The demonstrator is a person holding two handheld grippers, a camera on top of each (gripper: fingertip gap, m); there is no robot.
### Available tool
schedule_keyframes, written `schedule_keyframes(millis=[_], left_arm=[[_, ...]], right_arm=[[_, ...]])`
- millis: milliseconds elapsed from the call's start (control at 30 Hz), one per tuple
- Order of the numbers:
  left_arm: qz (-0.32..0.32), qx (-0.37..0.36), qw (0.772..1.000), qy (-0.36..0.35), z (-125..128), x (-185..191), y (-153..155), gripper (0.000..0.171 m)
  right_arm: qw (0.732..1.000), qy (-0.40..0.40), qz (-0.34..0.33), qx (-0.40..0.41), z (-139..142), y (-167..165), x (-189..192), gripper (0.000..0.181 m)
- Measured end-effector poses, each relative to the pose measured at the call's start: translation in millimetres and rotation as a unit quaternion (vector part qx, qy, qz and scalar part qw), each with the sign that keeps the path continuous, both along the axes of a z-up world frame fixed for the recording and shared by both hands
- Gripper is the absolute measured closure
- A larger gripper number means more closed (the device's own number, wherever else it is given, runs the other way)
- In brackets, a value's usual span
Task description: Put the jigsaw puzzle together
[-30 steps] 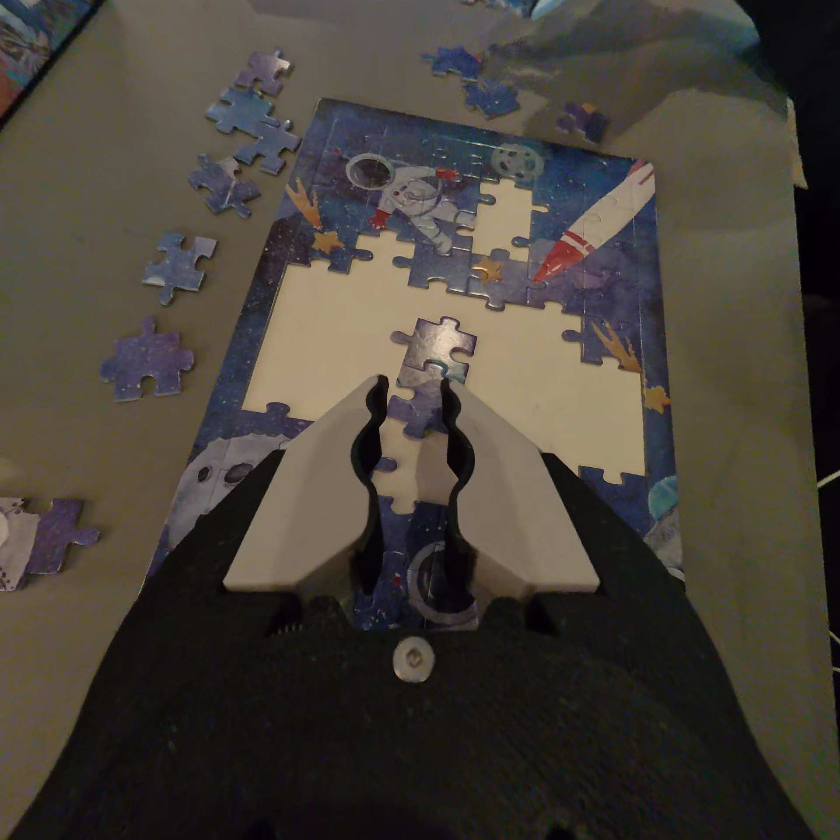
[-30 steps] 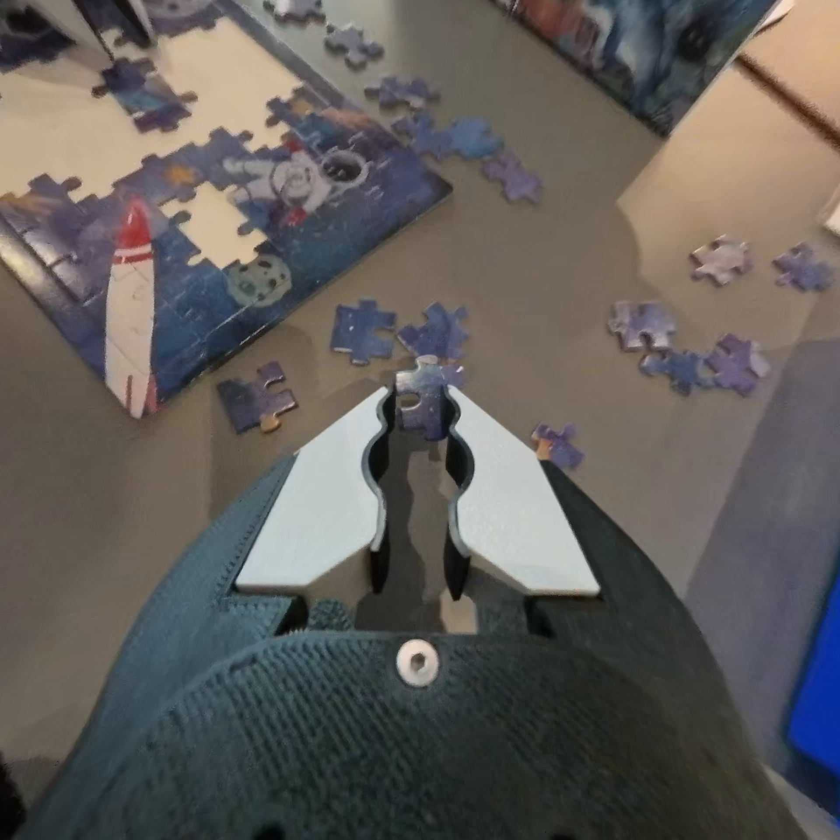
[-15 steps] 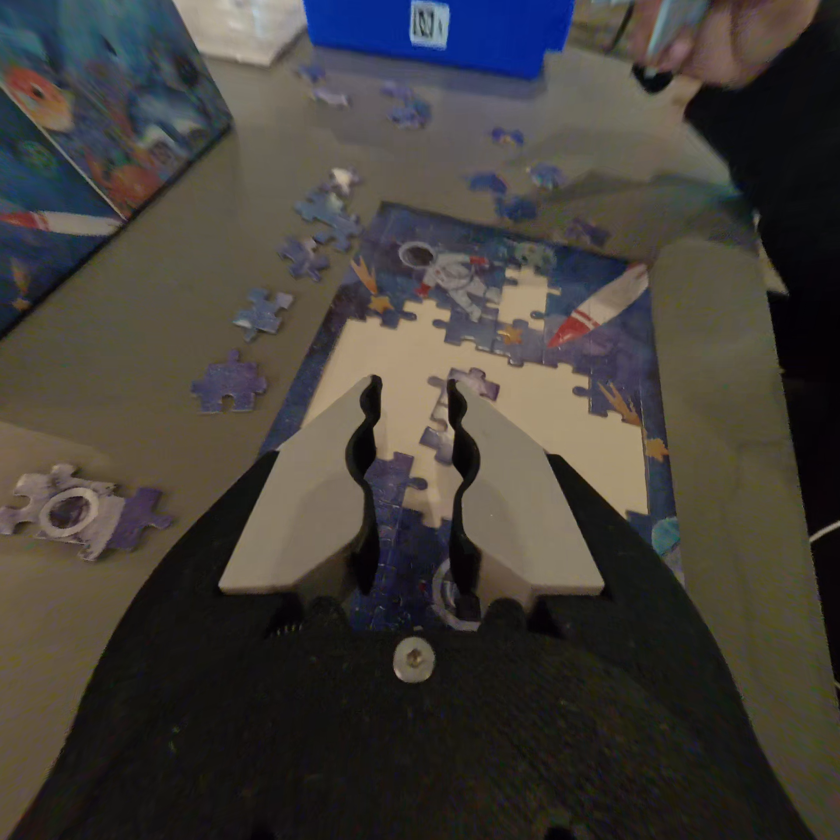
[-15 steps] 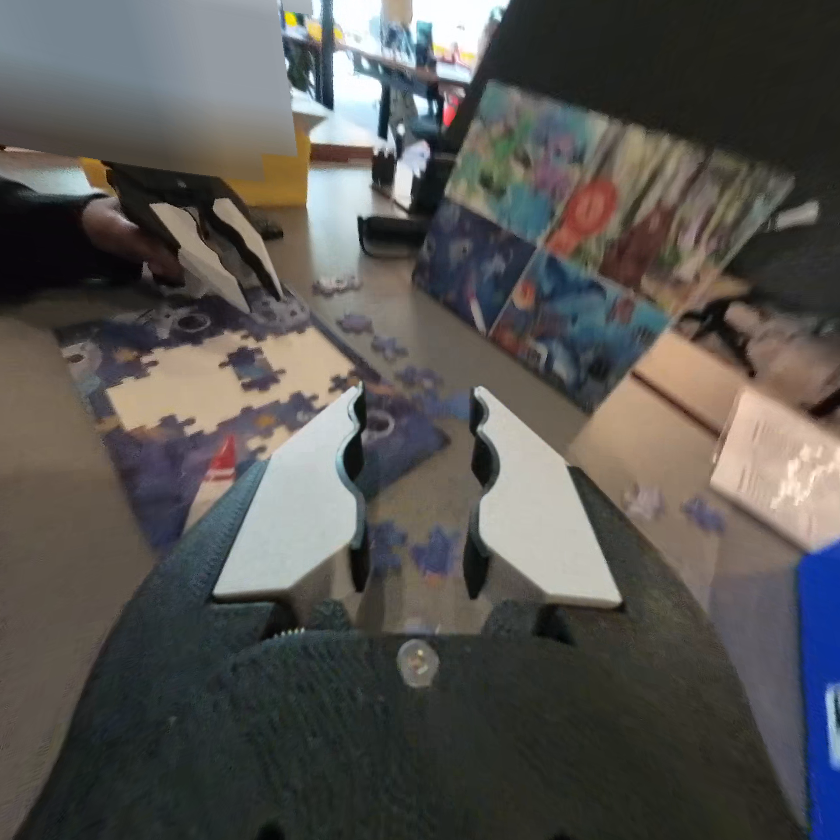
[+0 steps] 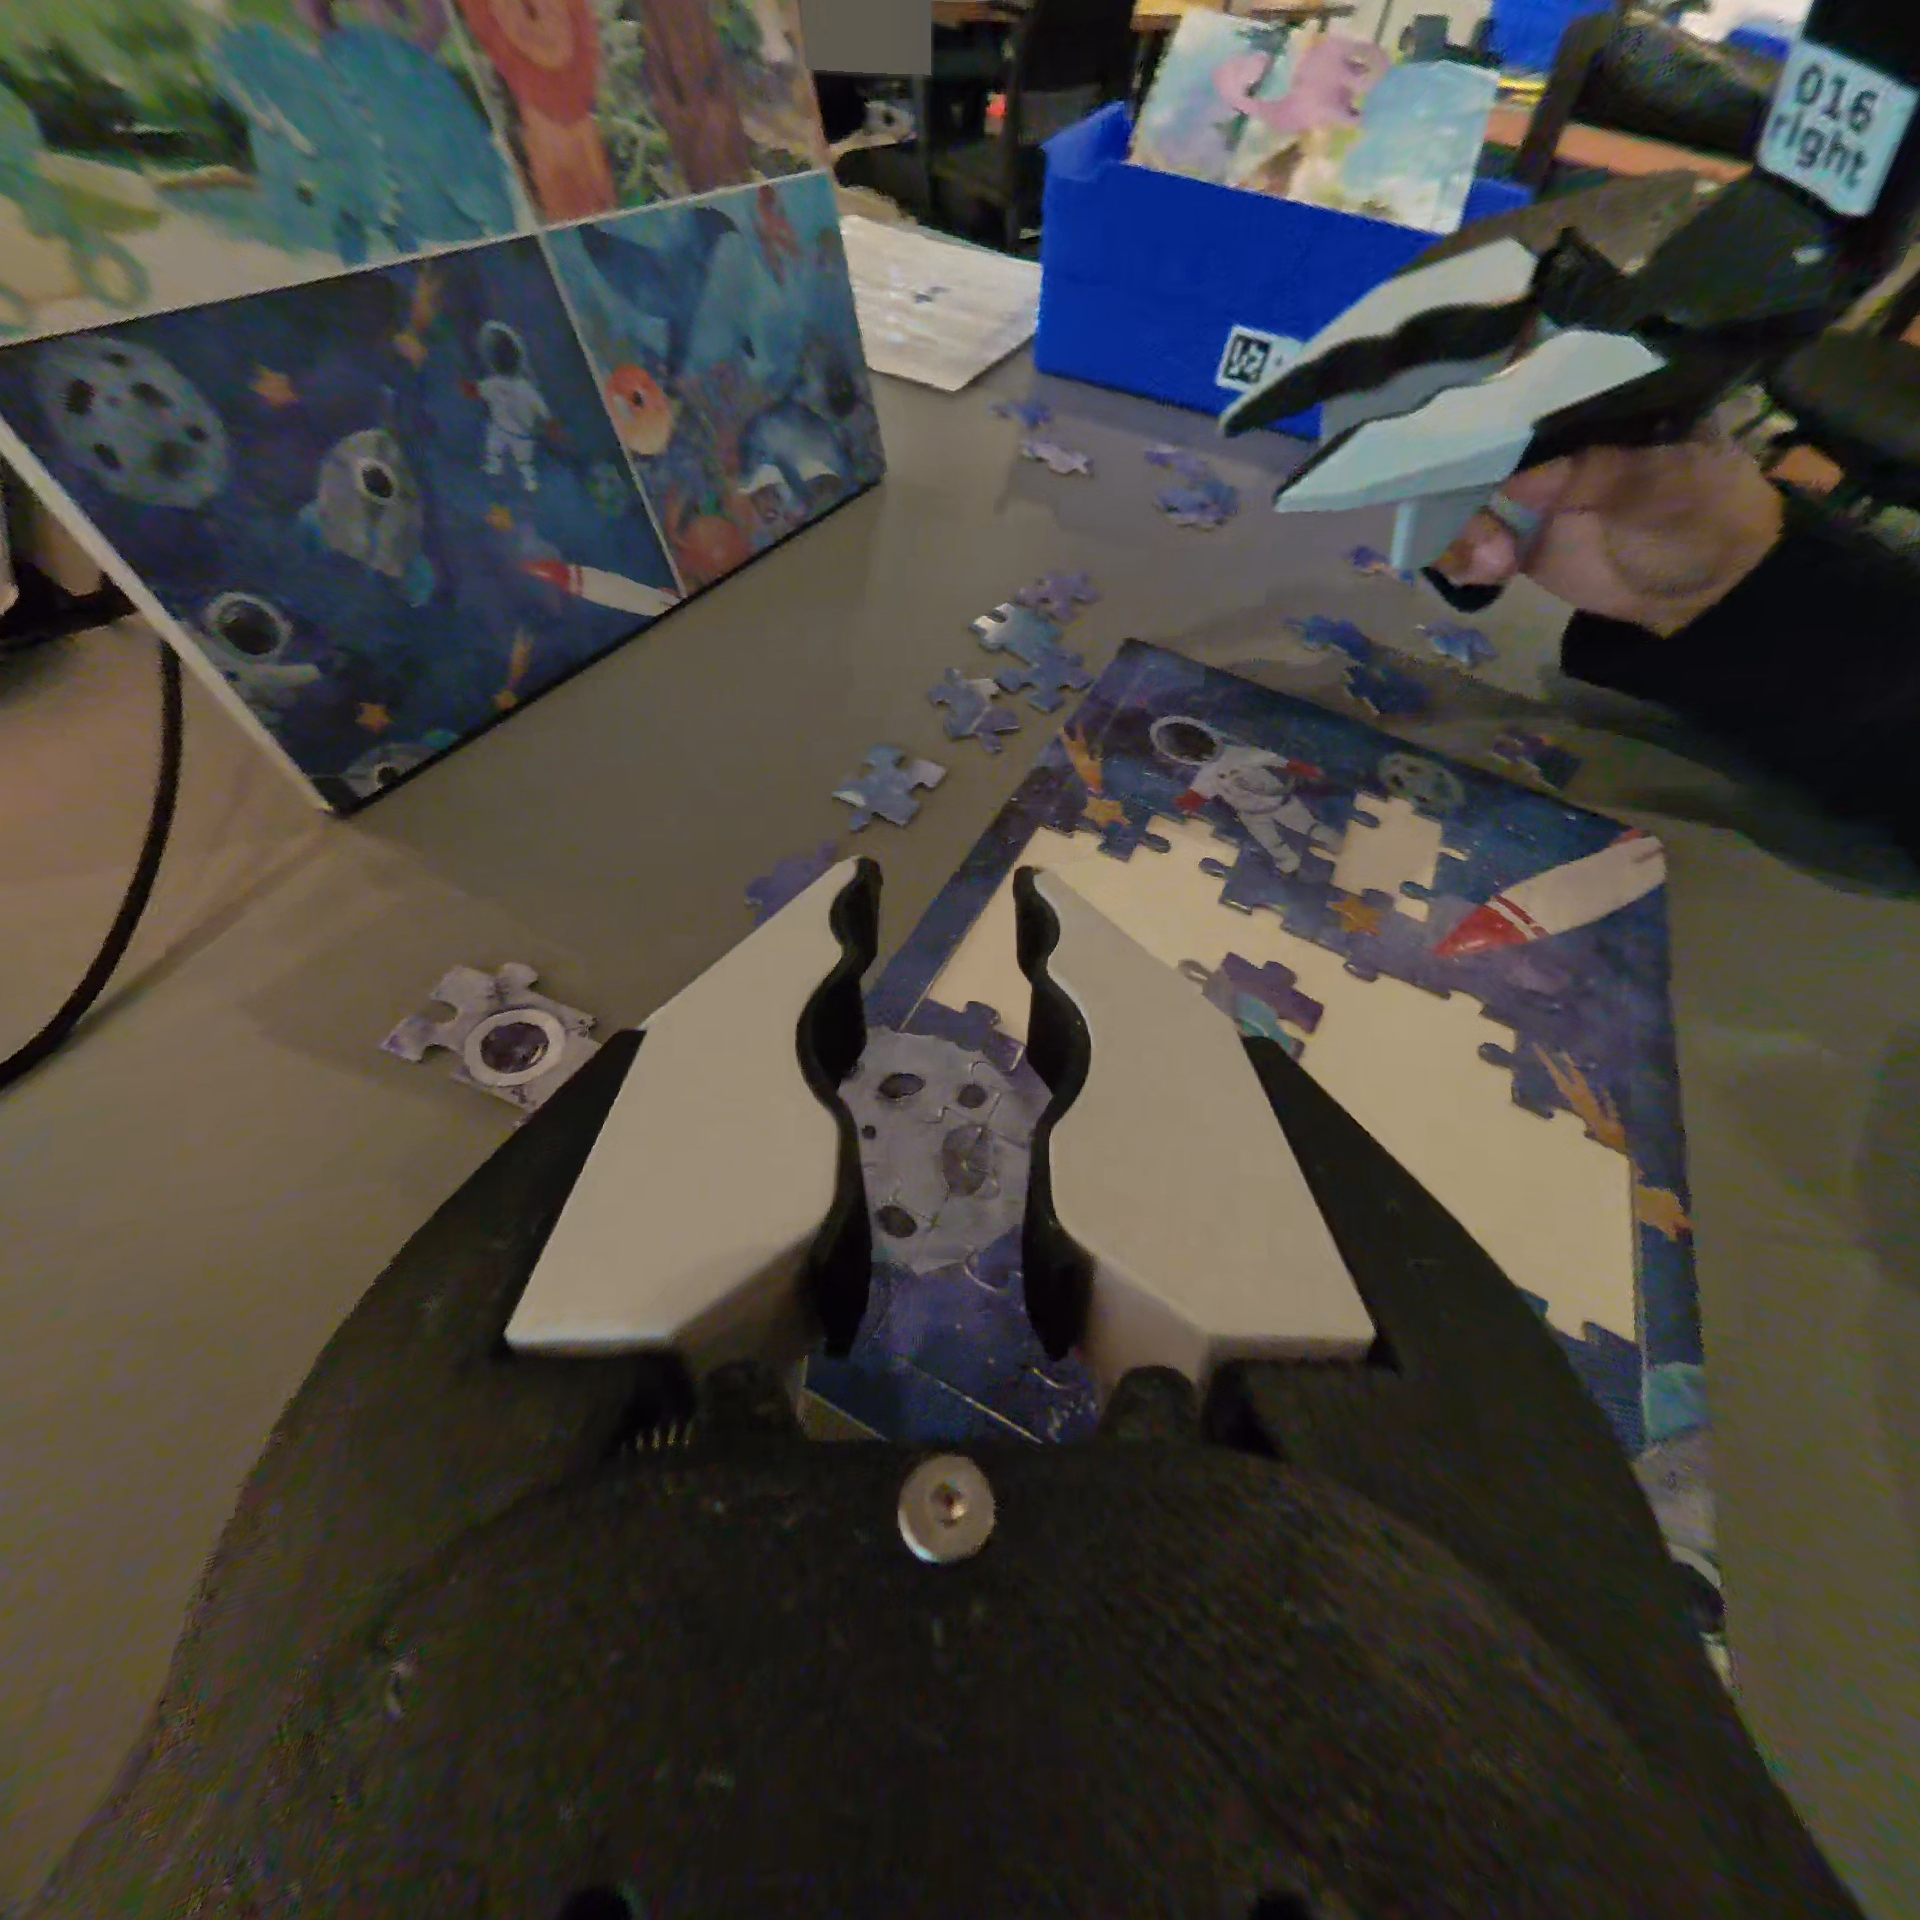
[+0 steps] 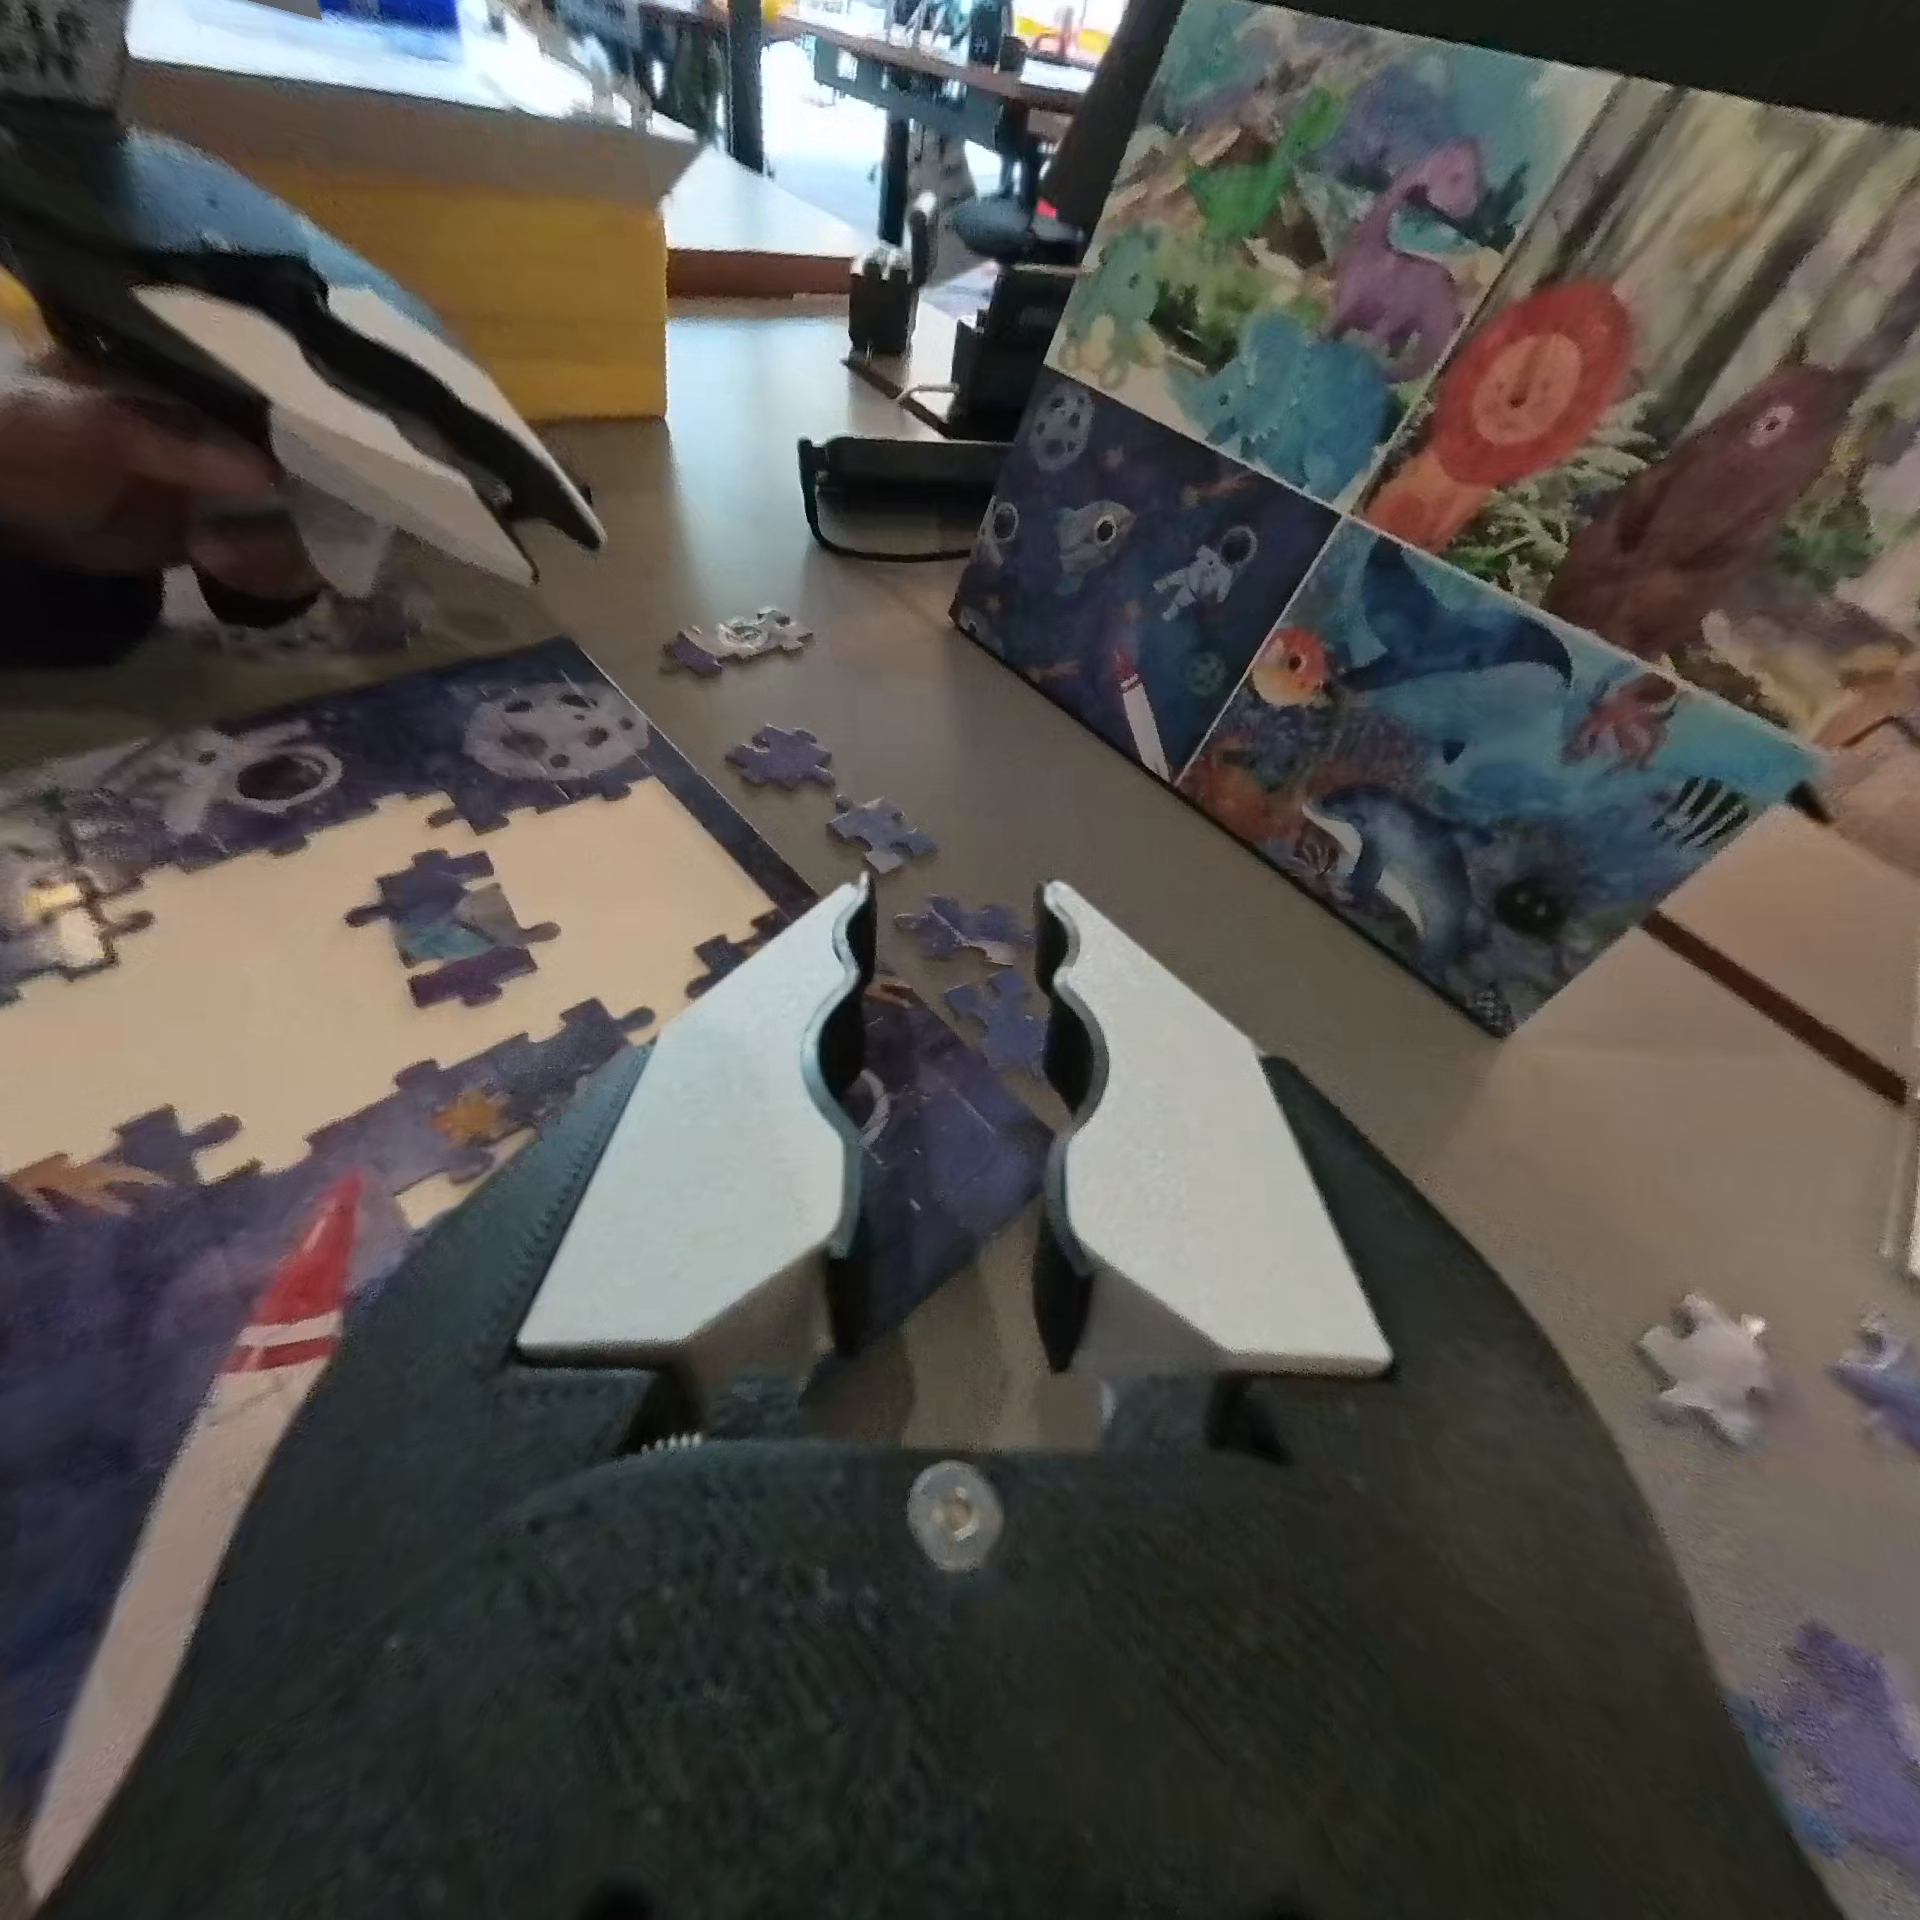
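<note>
The jigsaw puzzle point(image 5: 1382, 997) lies flat on the grey table point(image 5: 644, 790) in its tray, a space scene with the border and the astronaut and rocket band filled in, while a pale bare field in the middle waits for more pieces; taking the puzzle as the landmark, everything else sits around it for a reason. A small joined cluster of pieces point(image 6: 447, 925) rests alone inside that bare field, touching none of the finished edge, probably parked there until its neighbours arrive. Loose pieces point(image 5: 1008, 665) lie scattered on the table just beside the puzzle's far-left edge, face up and within easy reach, and a ringed pale piece point(image 5: 499, 1044) sits near its near-left corner. The picture box point(image 5: 416, 468) stands propped well beyond that left edge, its artwork facing the puzzle, most likely as a reference. The left gripper point(image 5: 945, 883) hangs above the puzzle's near-left corner, fingers parted and holding nothing. The right gripper point(image 6: 954, 902) is raised over the puzzle's far corner, its fingers likewise apart and empty. Both seem poised between picks, so the next step is likely choosing a loose piece.
</note>
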State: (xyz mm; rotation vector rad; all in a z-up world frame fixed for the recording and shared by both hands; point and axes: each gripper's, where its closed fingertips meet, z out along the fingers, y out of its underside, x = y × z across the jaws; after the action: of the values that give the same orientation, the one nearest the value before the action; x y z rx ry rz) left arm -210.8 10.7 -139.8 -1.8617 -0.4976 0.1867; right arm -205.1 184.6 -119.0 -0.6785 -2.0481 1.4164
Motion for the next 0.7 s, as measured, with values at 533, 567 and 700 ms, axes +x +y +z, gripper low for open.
schedule_keyframes(millis=[533,567,700], left_arm=[[0.02,-0.018,1.0,0.009,-3,-4,-3,0.15],[0.019,-0.021,1.0,0.009,-4,-3,-3,0.15],[0.017,-0.031,0.999,0.012,-7,-3,-1,0.149]], right_arm=[[0.997,0.005,-0.055,-0.059,17,29,-7,0.158],[0.996,0.005,-0.058,-0.064,19,31,-7,0.158],[0.996,0.012,-0.07,-0.06,22,37,-8,0.158]])
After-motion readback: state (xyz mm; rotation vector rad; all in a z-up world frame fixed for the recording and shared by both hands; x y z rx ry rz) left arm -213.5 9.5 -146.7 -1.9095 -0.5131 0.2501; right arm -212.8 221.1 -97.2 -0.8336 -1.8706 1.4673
